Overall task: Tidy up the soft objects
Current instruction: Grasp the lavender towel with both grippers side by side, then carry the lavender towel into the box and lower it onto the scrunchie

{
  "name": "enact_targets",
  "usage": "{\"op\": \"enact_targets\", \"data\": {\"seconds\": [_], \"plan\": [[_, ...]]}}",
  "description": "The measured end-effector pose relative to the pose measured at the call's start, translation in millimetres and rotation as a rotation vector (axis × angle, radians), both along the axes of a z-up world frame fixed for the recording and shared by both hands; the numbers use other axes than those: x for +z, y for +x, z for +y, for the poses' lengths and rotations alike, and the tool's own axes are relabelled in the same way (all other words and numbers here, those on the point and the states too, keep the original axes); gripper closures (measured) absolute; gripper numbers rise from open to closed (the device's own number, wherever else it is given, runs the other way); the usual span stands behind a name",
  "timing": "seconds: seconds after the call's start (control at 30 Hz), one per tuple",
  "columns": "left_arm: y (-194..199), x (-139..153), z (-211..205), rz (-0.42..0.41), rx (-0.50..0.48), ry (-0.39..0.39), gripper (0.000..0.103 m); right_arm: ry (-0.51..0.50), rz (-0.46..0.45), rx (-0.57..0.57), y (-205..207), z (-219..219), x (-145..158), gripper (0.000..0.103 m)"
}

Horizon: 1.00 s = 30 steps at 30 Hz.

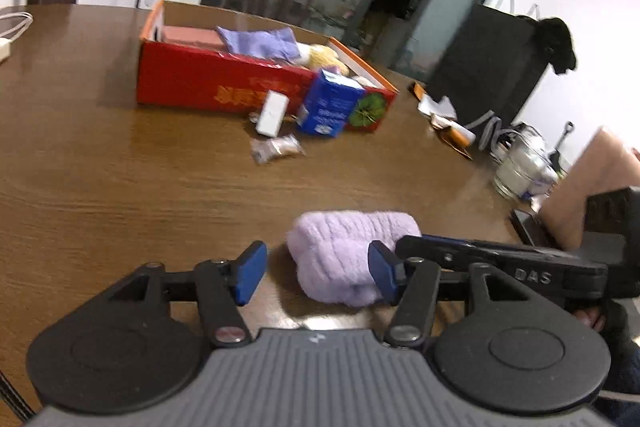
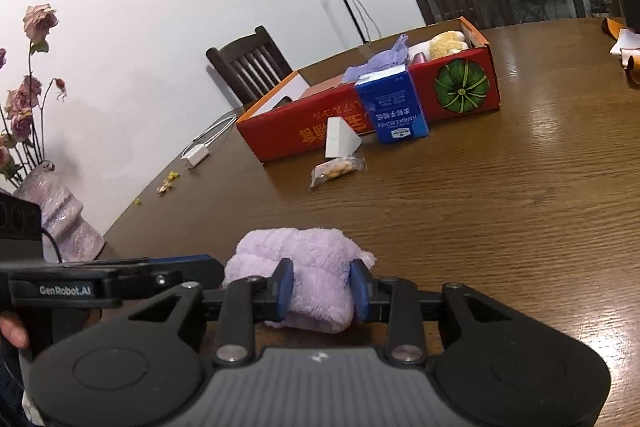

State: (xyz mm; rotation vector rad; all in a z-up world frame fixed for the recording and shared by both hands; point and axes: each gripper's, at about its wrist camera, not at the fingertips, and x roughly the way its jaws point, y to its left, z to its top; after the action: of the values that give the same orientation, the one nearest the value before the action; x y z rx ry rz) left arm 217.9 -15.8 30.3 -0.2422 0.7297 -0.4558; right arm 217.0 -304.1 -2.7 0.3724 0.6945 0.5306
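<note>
Red cardboard box (image 1: 224, 83) sits open-topped on the brown wooden surface (image 1: 120, 187), well apart from both grippers. Inside it: a purple cloth (image 1: 260, 41) draped near the middle, a yellow fluffy toy (image 1: 326, 57) toward the pumpkin-printed end, something pink (image 1: 188, 35) at the other end. From the right wrist view the same box (image 2: 460, 87) shows the purple cloth (image 2: 380, 61) sticking over the rim and the yellow toy (image 2: 448, 43) beside it; a white flat item lies at the far empty end, unclear what.

Outside the box, touching or just beside its front wall: a blue carton (image 1: 328, 103), a small white box (image 1: 272, 113), and a clear snack packet (image 1: 276, 147) lying on the surface just in front.

Task thing: rolled lilac towel (image 2: 304, 275) on the surface near the front edge, at the grippers. Right gripper (image 2: 322, 291) fingers clamped on the towel, pads pressed into both sides. Left gripper (image 1: 316, 275) fingers apart; the right-hand pad is against the towel (image 1: 344, 255), the other pad clear of it.

Glass jar (image 1: 516, 167) at the right edge, contents whitish, can't tell what. Vase (image 2: 60, 223) with dried roses at the left.
</note>
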Motion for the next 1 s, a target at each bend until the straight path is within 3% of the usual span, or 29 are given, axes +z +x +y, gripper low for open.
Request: {"op": "enact_targets", "data": {"seconds": [0.23, 0.33, 0.37, 0.4, 0.57, 0.7, 0.8, 0.87, 1.0], "plan": [[13.7, -10.7, -9.0, 0.054, 0.003, -0.036, 0.049, -0.007, -0.016, -0.038, 8.9, 1.4, 4.6, 0.067], [14.7, -16.9, -9.6, 0.067, -0.010, -0.052, 0.064, -0.037, 0.017, -0.037, 13.2, 5.7, -5.9, 0.068], [15.3, -18.4, -10.3, 0.067, -0.030, -0.060, 0.070, -0.035, 0.022, -0.029, 14.0, 6.8, -9.0, 0.074], [15.0, -18.0, -11.5, 0.058, -0.034, -0.055, 0.072, -0.025, 0.020, -0.025, 13.9, 6.9, -10.1, 0.080], [32.1, 13.5, -8.9, -0.068, -0.085, -0.094, 0.075, -0.024, -0.040, 0.014, 25.4, 8.0, 16.0, 0.084], [88.9, 54.4, -9.0, -0.177, -0.077, -0.119, 0.075, -0.051, -0.193, 0.018, 65.4, 6.7, 67.0, 0.084], [153.1, 72.7, -16.0, -0.175, -0.047, -0.128, 0.075, -0.108, -0.284, 0.013, 123.3, 8.9, 95.9, 0.084], [202.3, 72.2, -25.9, -0.132, -0.038, -0.120, 0.075, -0.130, -0.245, 0.000, 176.9, 8.0, 98.5, 0.084], [282.9, 52.0, -41.4, 0.035, 0.000, -0.114, 0.075, -0.187, -0.110, -0.033, 266.3, 10.5, 80.9, 0.084]]}}
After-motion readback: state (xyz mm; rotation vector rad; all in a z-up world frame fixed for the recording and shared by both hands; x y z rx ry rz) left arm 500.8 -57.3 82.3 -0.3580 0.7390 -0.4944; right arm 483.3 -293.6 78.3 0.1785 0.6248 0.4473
